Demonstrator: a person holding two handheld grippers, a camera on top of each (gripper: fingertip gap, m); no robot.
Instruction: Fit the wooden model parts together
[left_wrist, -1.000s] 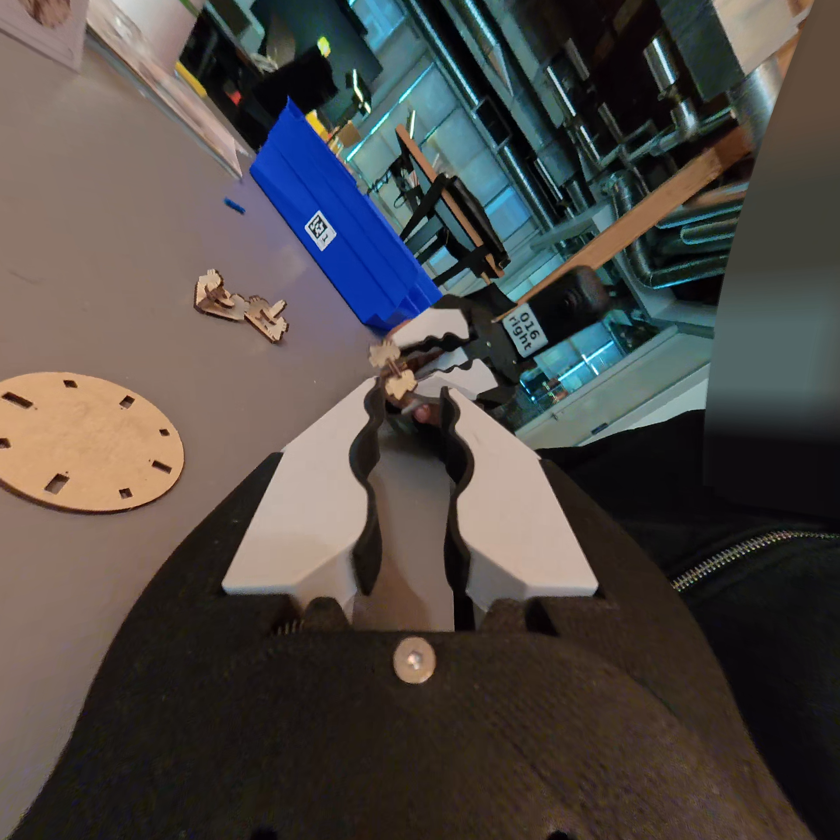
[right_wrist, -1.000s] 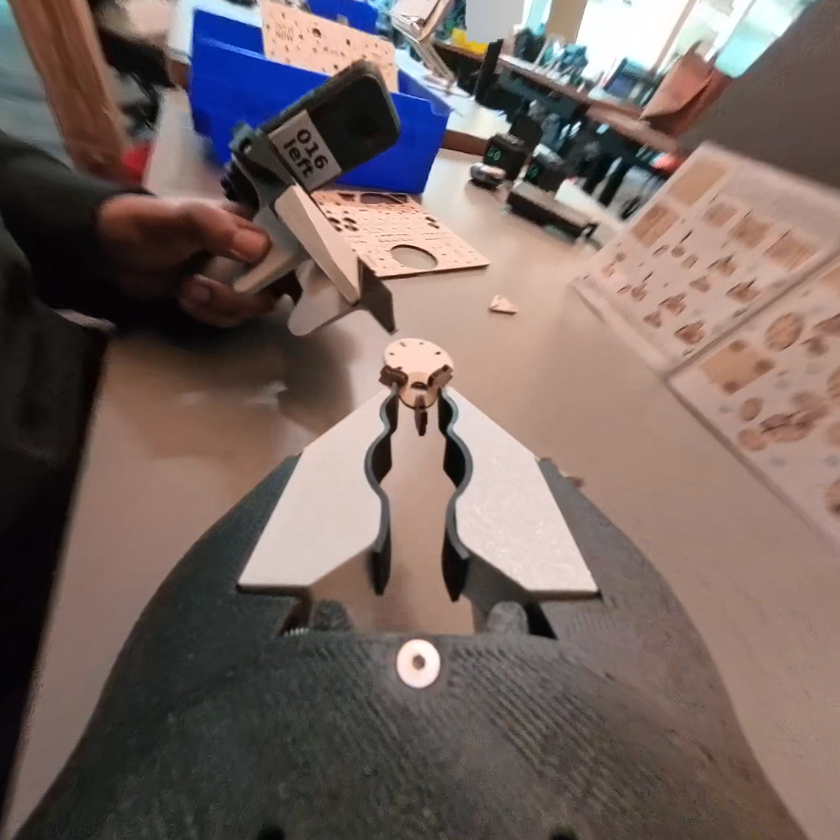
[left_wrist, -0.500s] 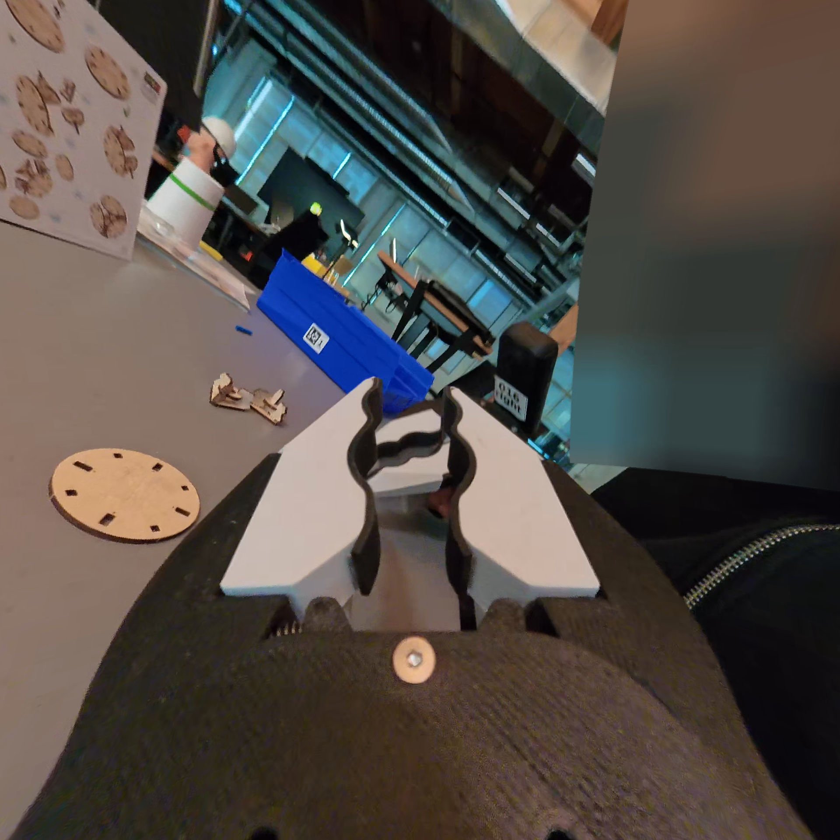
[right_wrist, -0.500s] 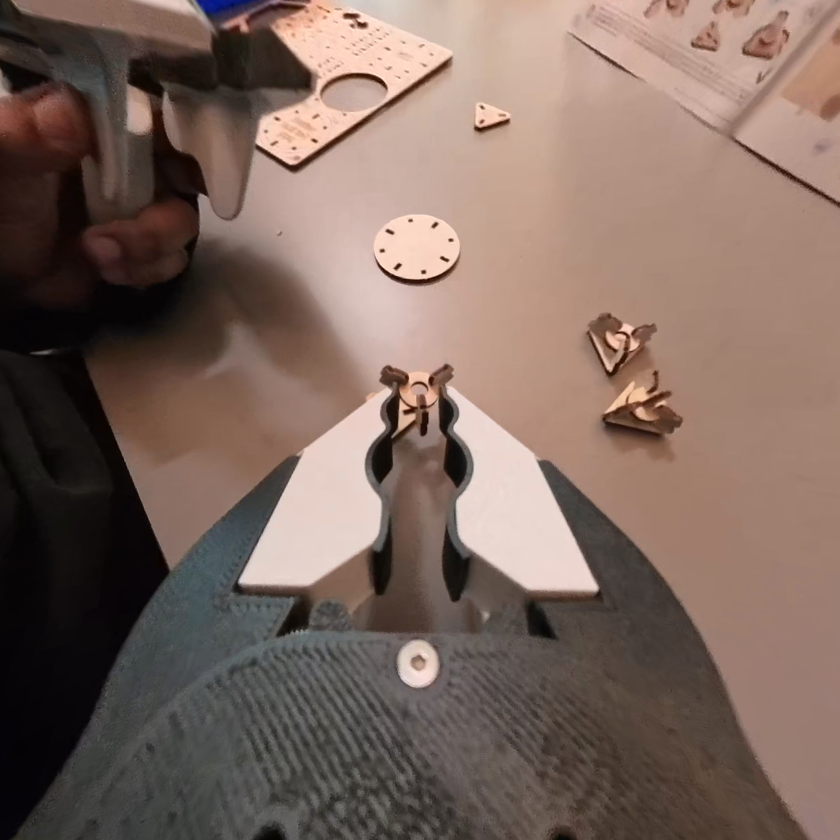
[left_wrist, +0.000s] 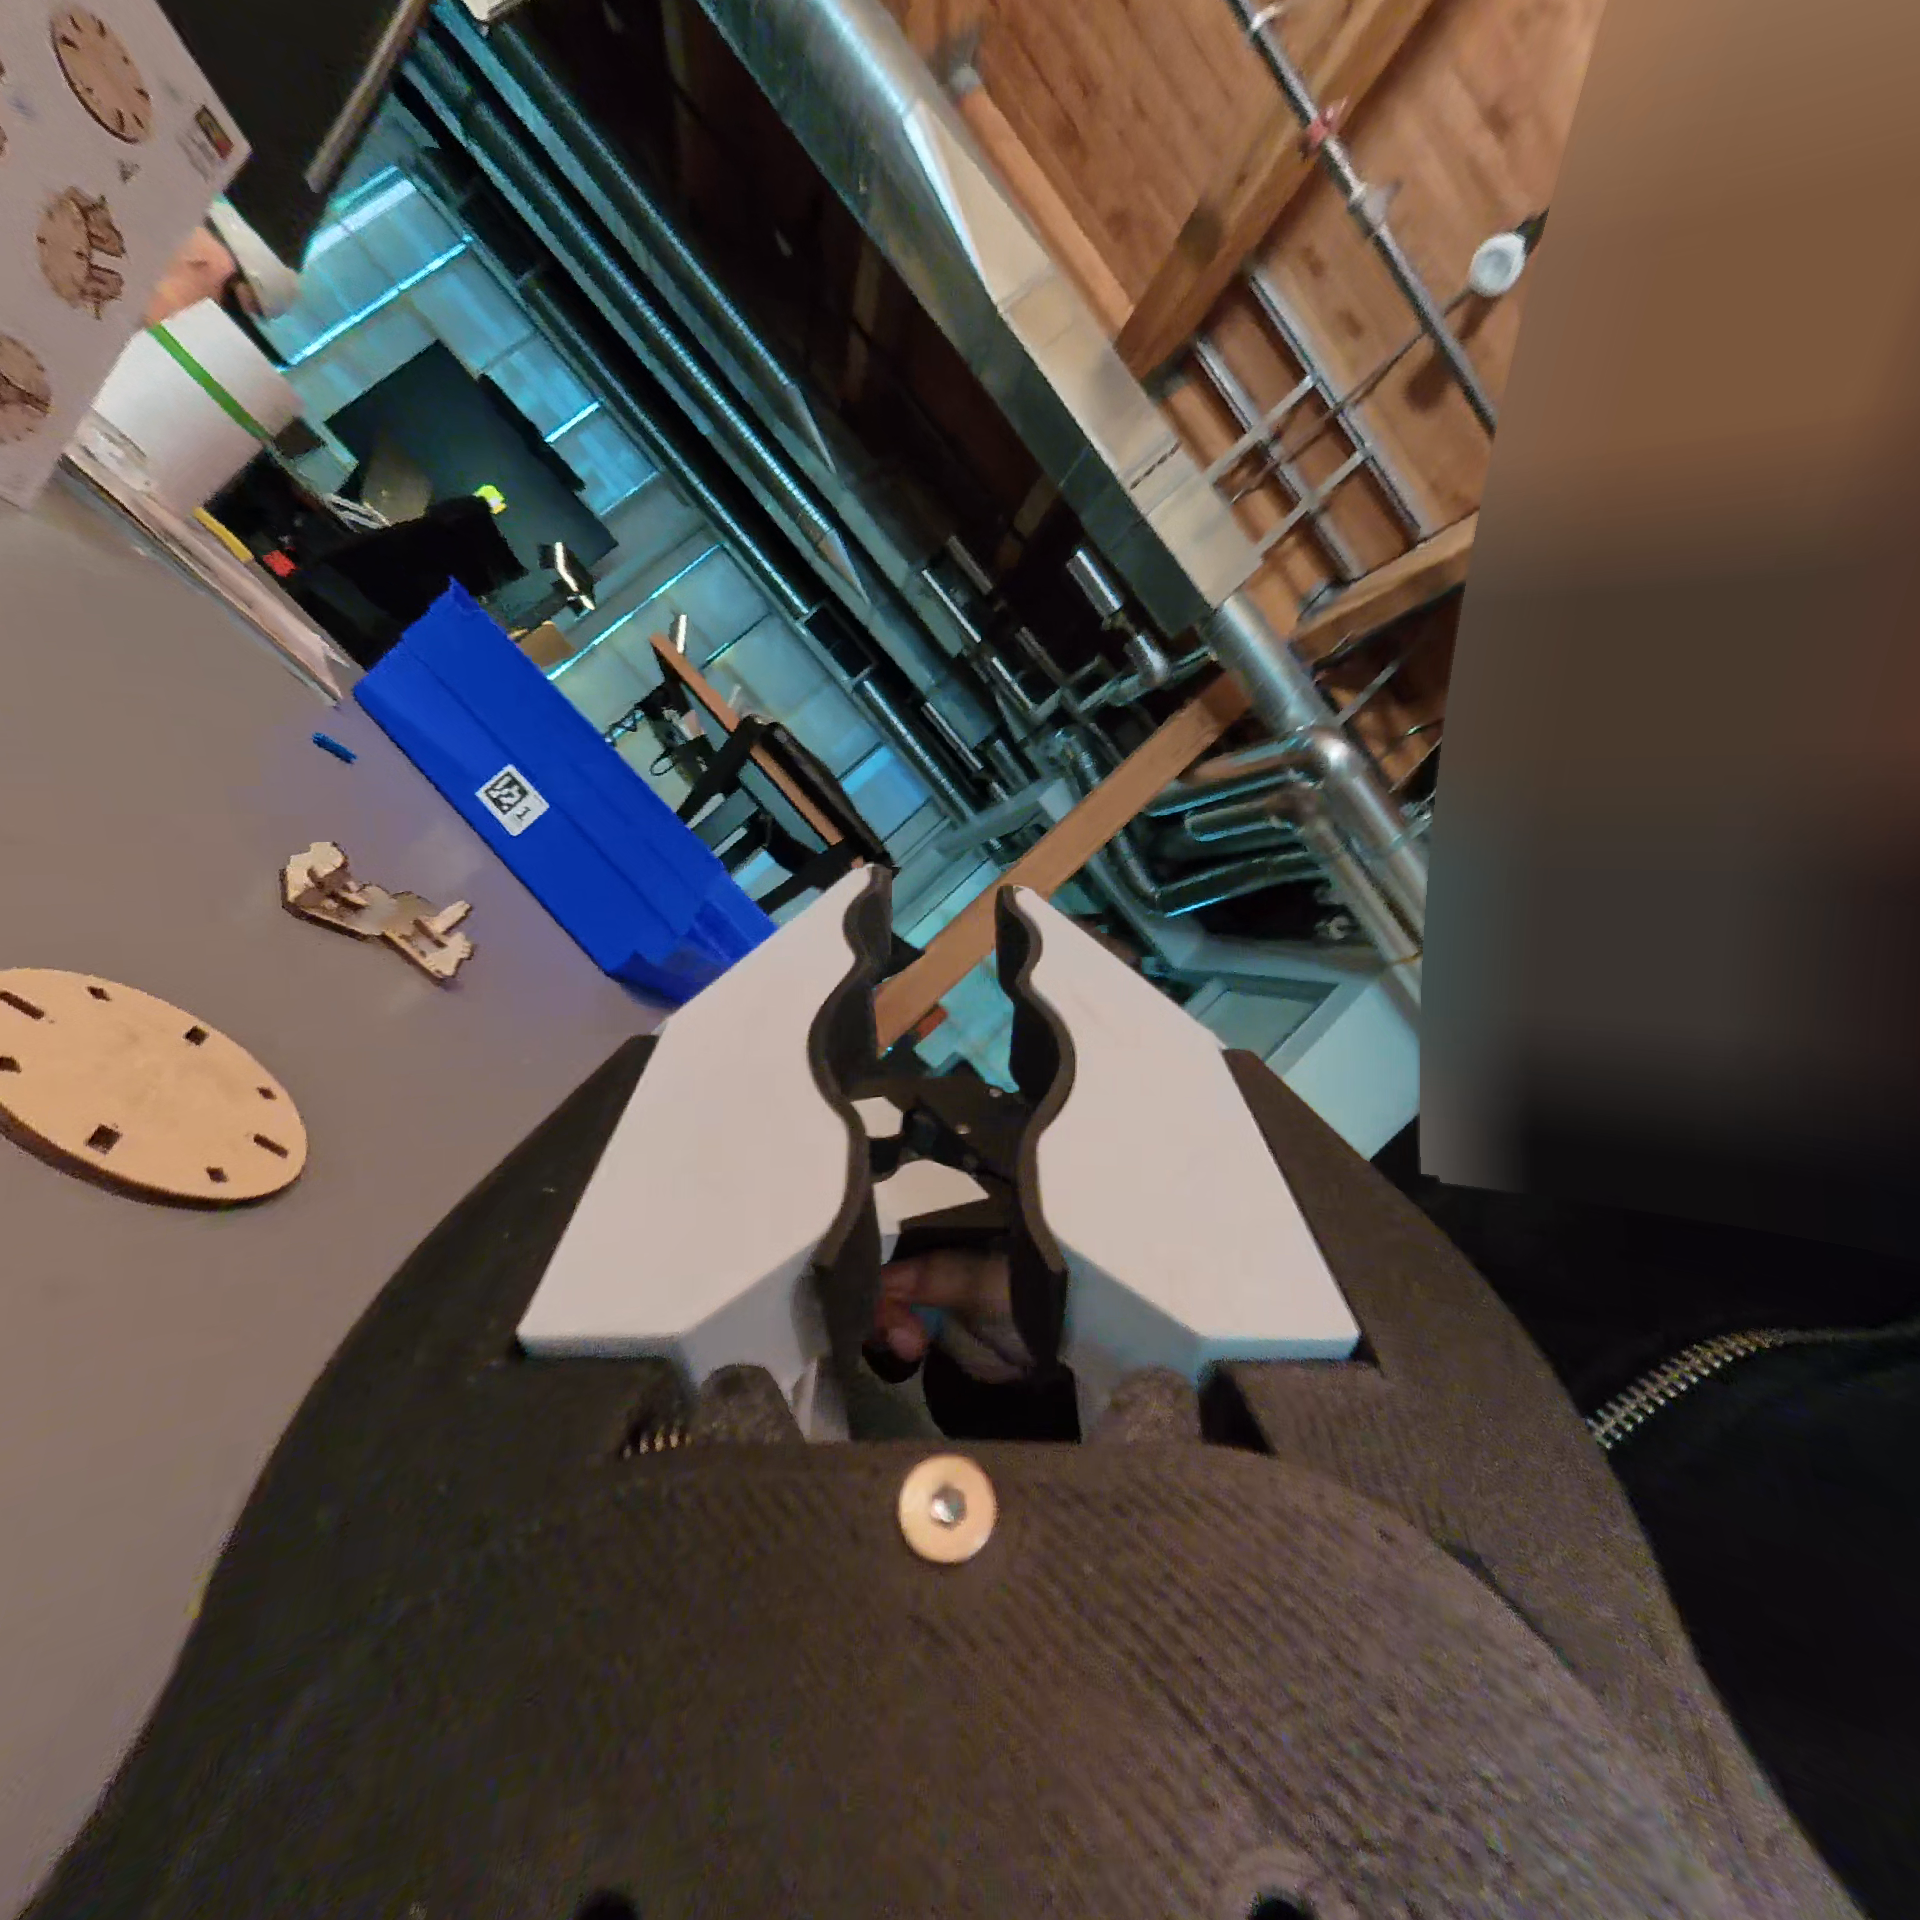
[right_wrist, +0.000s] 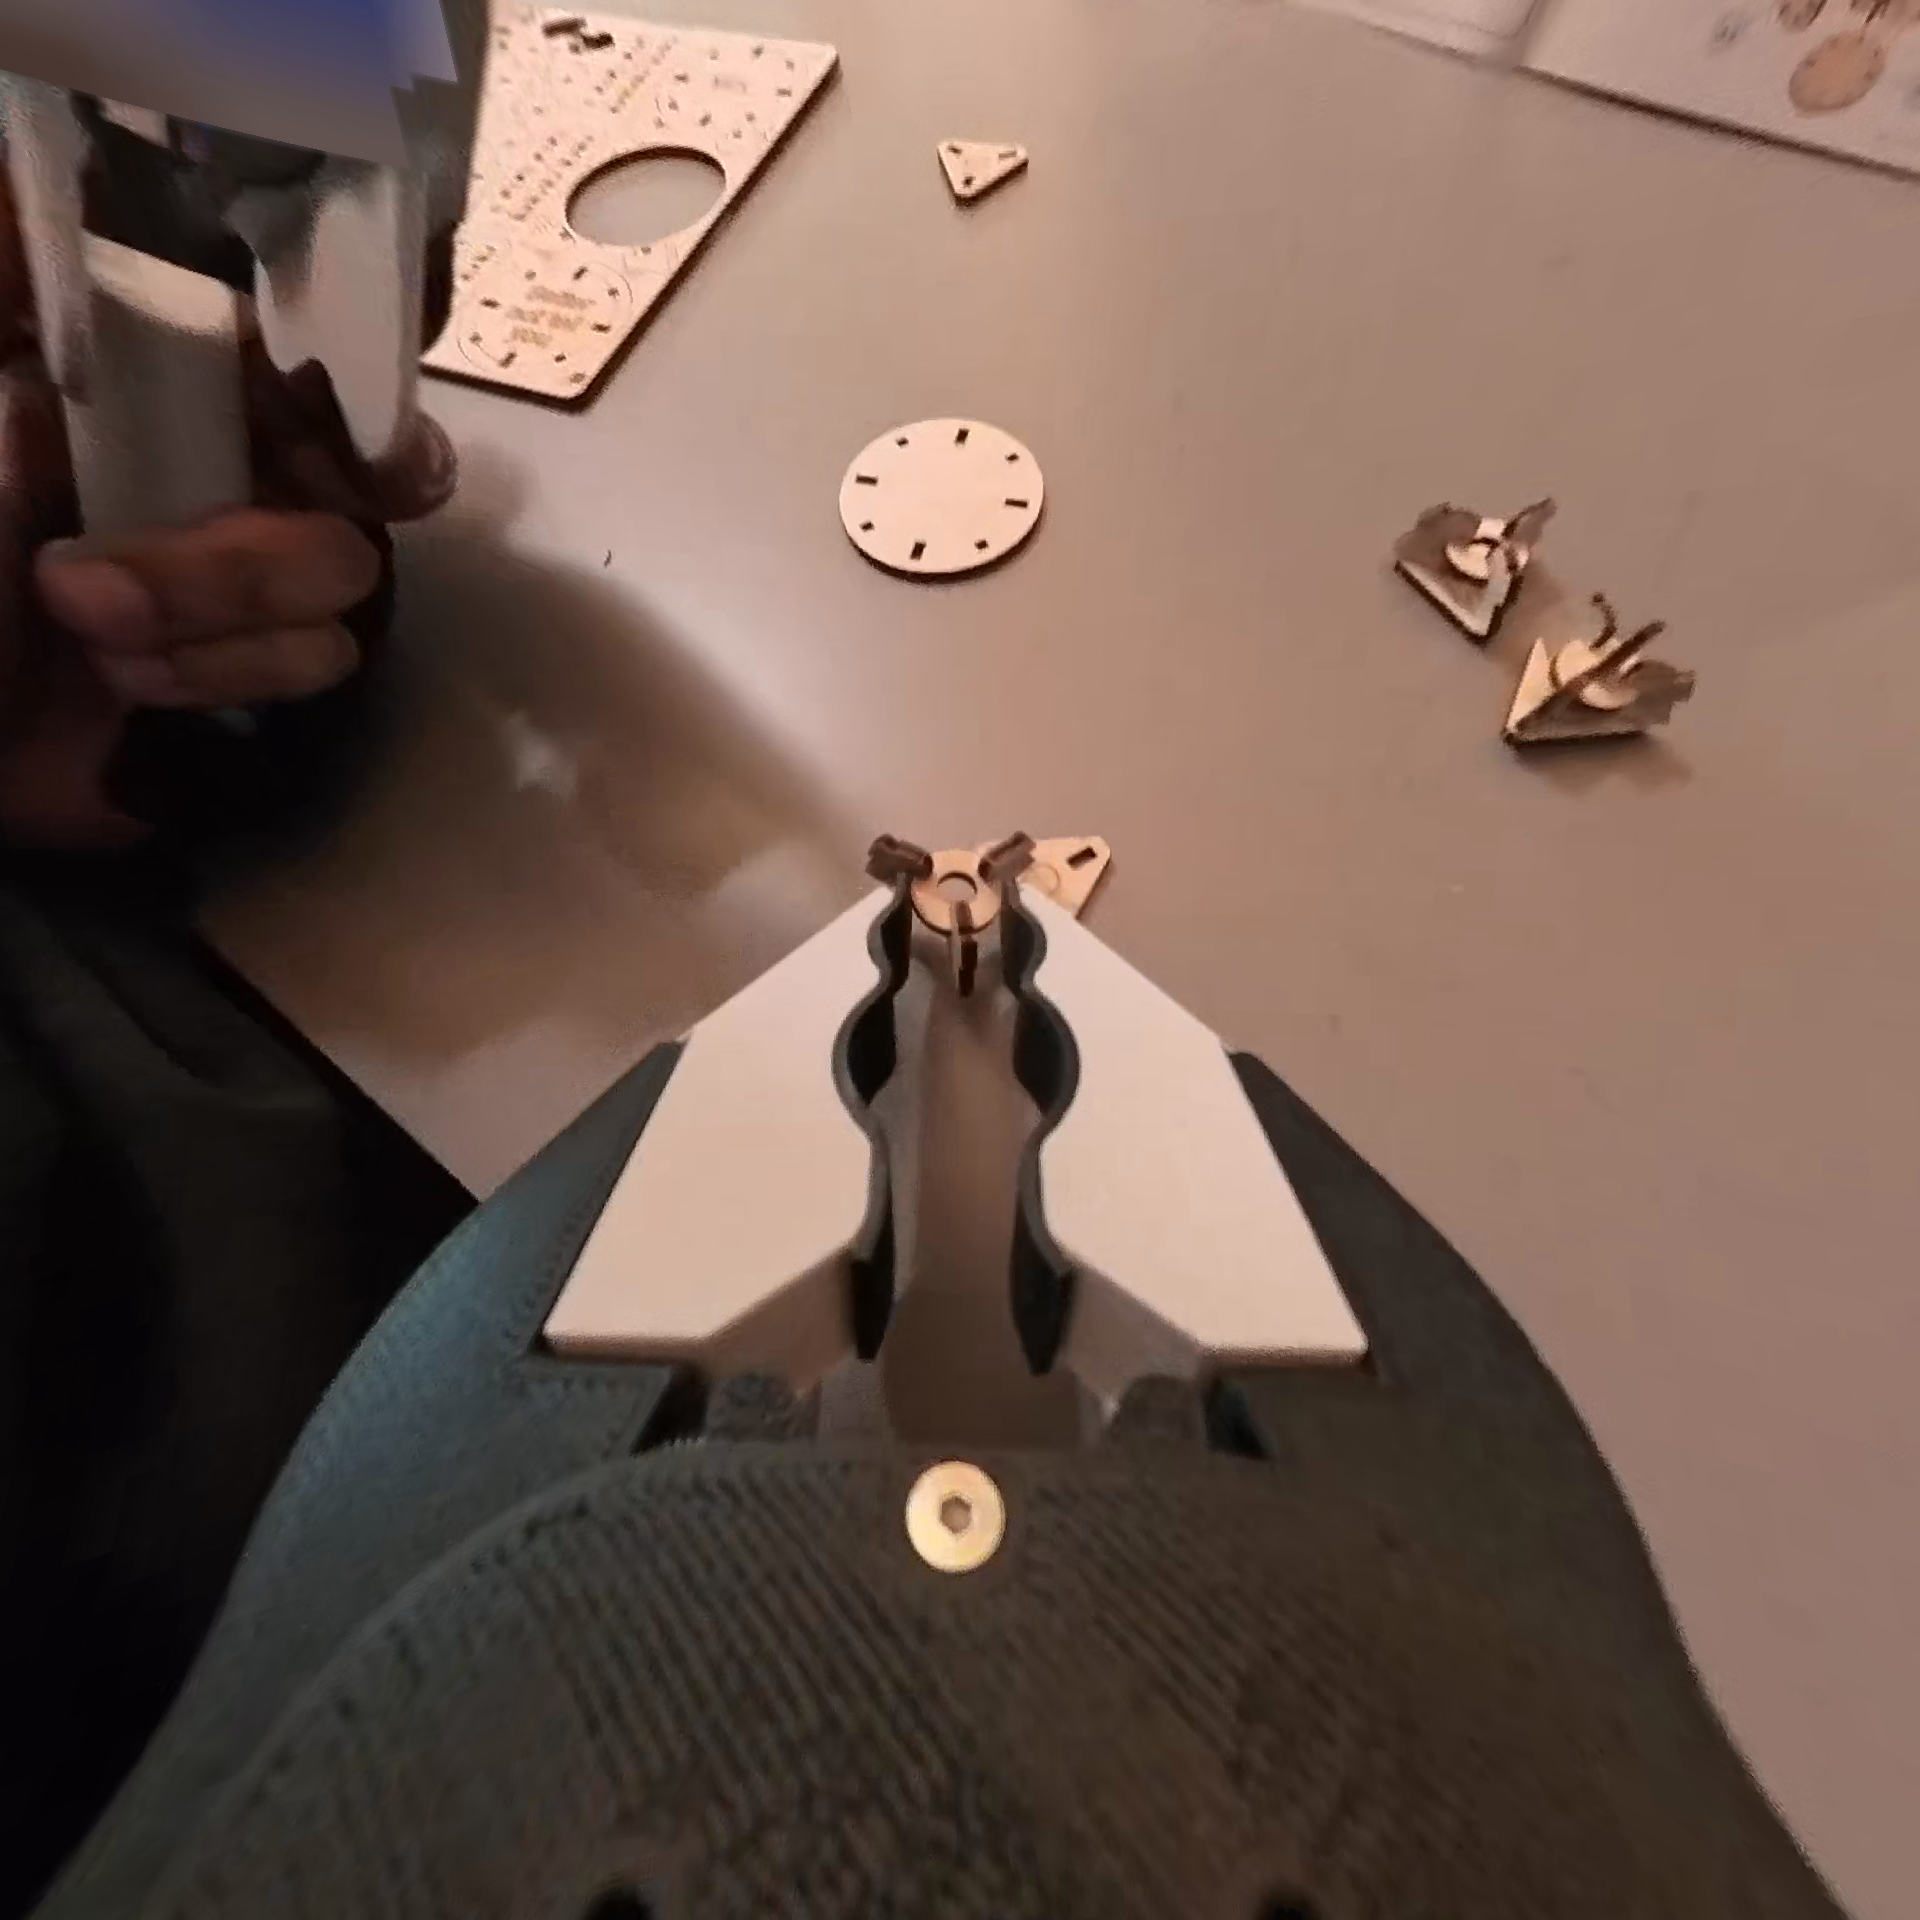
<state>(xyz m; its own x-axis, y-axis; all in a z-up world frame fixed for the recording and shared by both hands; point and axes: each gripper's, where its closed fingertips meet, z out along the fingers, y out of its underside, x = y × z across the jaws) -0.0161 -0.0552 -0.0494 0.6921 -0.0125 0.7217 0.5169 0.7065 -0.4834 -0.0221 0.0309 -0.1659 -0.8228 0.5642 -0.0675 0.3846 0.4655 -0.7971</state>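
While your right gripper (right_wrist: 956, 894) pinches a small wooden hub piece (right_wrist: 954, 896), a ring with three dark slotted tabs, both pads pressed against its sides, your left gripper (left_wrist: 940, 904) hangs spread and bare above the desk (left_wrist: 156, 831), aimed out at the room.

Just under the pinched piece, a flat wooden triangle (right_wrist: 1070, 868) lies on the desk, partly hidden by the right fingertip. Farther ahead sits a round wooden disc (right_wrist: 940, 507) with slots cut round its rim. To its right, two small assembled wooden triangles (right_wrist: 1538, 623) lie close together, one just beside the other. Beyond the disc rests a flat wooden sheet (right_wrist: 644, 197) with a round hole cut out of it, and near that a lone small triangle (right_wrist: 980, 166). Printed sheets (right_wrist: 1766, 73) lie along the far right edge. Your left hand (right_wrist: 208, 592) grips the other handle at upper left, well clear of the pinched piece; part of that area is masked.

From the left wrist view, the same disc (left_wrist: 135, 1086) lies at left, with the two assembled pieces (left_wrist: 369, 909) beyond it and a blue bin (left_wrist: 540, 800) with a small white sticker at the desk's edge. A tiny blue scrap (left_wrist: 332, 746) lies near the bin.

The desk is smooth and grey-brown. Behind it, metal ducts and pipes (left_wrist: 935, 312) run under a timber ceiling (left_wrist: 1195, 156), with other workbenches farther off.
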